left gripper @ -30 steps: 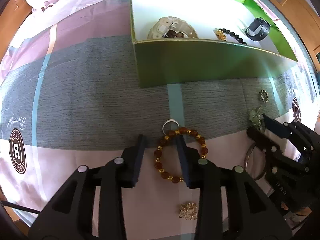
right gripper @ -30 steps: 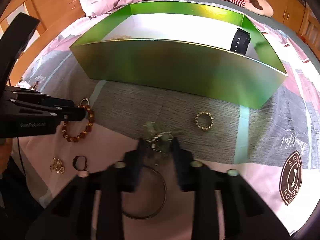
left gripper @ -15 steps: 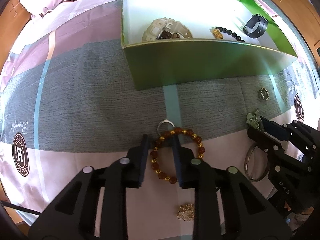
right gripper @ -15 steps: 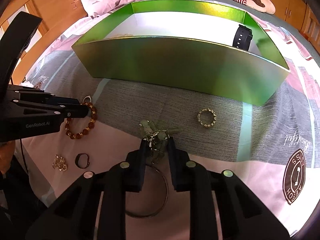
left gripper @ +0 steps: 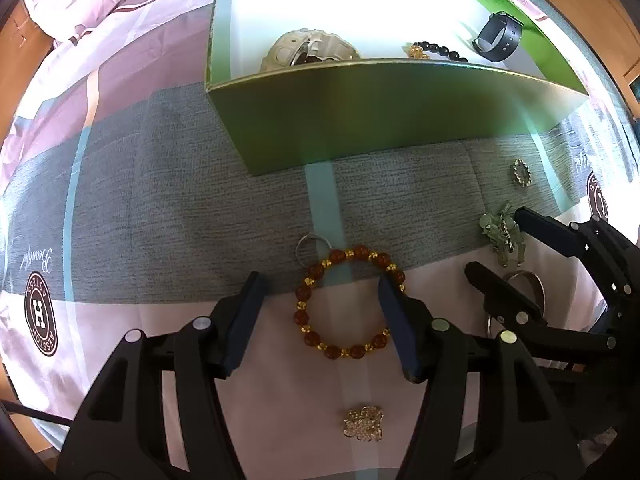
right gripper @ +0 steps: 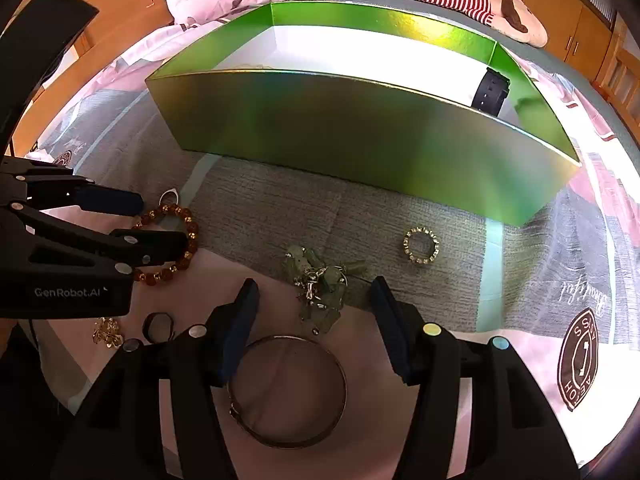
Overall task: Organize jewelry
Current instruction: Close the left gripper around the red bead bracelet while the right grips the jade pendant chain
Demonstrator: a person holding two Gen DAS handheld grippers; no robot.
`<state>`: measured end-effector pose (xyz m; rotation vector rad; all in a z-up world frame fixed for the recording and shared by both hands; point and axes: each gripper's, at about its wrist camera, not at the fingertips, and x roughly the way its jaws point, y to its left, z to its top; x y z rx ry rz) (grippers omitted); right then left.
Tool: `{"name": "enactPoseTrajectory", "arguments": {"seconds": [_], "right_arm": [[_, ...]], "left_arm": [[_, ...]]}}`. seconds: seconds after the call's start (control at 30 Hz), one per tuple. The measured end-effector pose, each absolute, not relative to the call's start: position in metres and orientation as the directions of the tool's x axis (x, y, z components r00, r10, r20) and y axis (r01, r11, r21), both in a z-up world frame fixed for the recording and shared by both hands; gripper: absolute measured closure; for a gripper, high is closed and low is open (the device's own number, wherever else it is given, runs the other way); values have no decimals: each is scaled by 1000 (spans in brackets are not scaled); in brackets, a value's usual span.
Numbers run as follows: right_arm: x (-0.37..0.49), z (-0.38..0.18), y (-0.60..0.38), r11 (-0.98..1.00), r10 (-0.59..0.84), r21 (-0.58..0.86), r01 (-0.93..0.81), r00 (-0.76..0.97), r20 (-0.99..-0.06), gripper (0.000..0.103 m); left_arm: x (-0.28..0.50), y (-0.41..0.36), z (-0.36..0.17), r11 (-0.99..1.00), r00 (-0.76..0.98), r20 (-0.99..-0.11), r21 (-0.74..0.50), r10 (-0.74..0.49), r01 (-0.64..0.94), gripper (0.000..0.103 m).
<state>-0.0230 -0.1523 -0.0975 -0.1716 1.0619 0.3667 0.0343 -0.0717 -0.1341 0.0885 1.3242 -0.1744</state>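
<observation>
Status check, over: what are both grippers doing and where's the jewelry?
Left gripper just opened, straddling amber bead bracelet. Right gripper just opened over green stone charm cluster. Both pieces lie on the bedspread, outside the green box. Nothing blocking.

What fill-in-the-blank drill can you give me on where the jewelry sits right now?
1. The amber bead bracelet lies between the fingers of the ____ gripper.
2. The black watch rests inside the ____ box.
3. The pale green charm cluster lies beside a thin metal ____.

Missing words: left; green; bangle
</observation>
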Motion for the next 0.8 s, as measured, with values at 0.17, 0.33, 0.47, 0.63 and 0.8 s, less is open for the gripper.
{"name": "enactPoseTrajectory", "arguments": {"seconds": [0.17,0.33,0.47,0.63,0.8], "right_arm": [[-23,-99,-154,928,212,40,-371,436,-874,45],[-27,-100,-155,928,211,37,-371,441,-873,45],[-28,-100,-156,928,211,36,-371,442,-872,45],[-29,-99,-157,929,209,34,-369,445,-871,45],[-31,-99,-157,929,208,34,-368,447,-870,45]], "left_arm": [[34,-68,-133,983,234,-969,-35,-77,178,44],[34,-68,-133,983,234,-969,-35,-77,178,44],[35,-70,-133,983,234,-969,-34,-76,178,44],[35,-70,-134,983,235,-969,-34,-76,178,44],[35,-70,-134,984,235,-969,-35,-77,177,44]]}}
